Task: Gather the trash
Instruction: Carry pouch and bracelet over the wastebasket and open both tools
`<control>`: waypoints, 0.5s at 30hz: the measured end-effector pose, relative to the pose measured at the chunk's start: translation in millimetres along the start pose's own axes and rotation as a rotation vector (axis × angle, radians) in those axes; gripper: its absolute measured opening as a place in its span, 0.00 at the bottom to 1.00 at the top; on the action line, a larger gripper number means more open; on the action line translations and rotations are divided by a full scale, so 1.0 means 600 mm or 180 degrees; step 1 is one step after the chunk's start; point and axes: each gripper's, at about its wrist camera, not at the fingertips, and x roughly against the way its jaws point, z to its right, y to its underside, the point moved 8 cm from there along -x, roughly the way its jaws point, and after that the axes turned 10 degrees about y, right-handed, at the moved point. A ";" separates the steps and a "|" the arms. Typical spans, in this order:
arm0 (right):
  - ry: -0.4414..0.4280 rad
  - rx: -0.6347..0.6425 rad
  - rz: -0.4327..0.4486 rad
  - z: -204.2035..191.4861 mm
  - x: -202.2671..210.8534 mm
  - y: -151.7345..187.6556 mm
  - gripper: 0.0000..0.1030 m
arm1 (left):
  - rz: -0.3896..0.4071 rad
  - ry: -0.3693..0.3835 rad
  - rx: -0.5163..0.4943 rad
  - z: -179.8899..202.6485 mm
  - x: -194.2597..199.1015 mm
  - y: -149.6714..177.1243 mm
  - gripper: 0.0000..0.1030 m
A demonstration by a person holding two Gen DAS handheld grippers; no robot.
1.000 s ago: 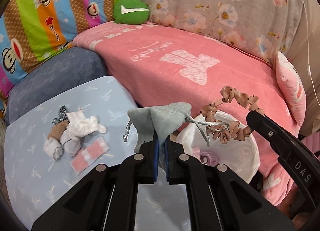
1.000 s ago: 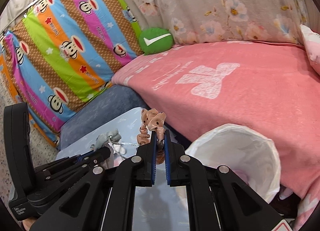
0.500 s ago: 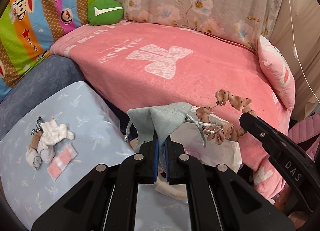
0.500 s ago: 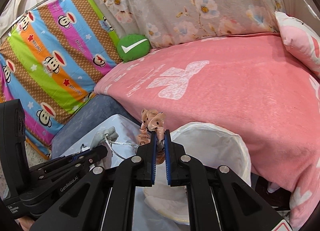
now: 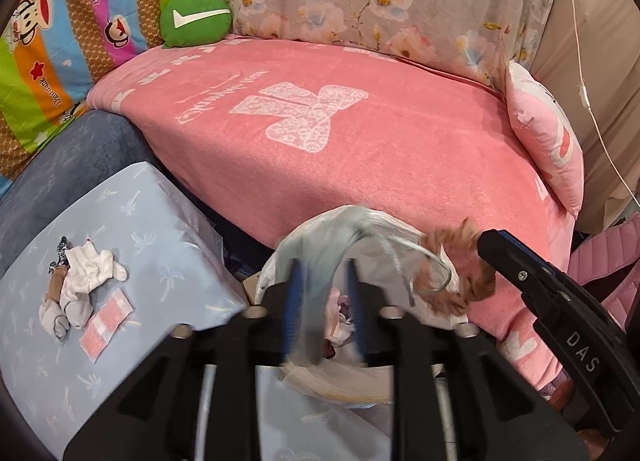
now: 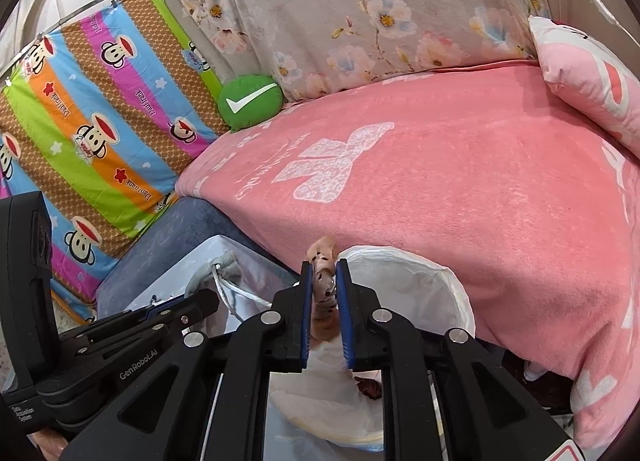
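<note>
- Over the bin (image 5: 360,237), in the left wrist view, my left hand-held gripper (image 5: 322,297) has just been opening: its blue pads stand apart, and the grey pouch (image 5: 316,261) between them is blurred, so I judge it is slipping free and dropping. A second ago those pads were pinched together on it.
- Same view, to the right: the scrunchie (image 5: 460,285) hangs at the tip of my right hand-held gripper, also blurred, above the bin's liner. On the worktop (image 5: 132,217) to the left, the tissue wad (image 5: 86,277) and a pink wrapper (image 5: 106,319) lie uncollected.
- In the right wrist view, my right hand-held gripper (image 6: 324,301) has also been opening. The scrunchie (image 6: 322,285) sits between its pads over the bin (image 6: 404,261); the gap is small, and I cannot tell whether they touch it.
- Both releases look under way above the bin, so I reckon these two pieces are nearly dealt with; the worktop scraps come next.
</note>
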 end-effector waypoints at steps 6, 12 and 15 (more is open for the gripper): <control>0.0036 0.0059 0.0027 -0.005 0.004 0.000 0.21 | 0.0139 -0.0102 -0.0006 -0.006 0.015 -0.007 0.61; 0.0022 0.0111 0.0038 -0.015 0.006 0.000 0.24 | 0.0164 -0.0133 0.0044 -0.021 0.022 -0.007 0.61; 0.0013 0.0149 0.0038 -0.023 0.006 0.001 0.24 | 0.0184 -0.0144 0.0083 -0.030 0.028 -0.005 0.61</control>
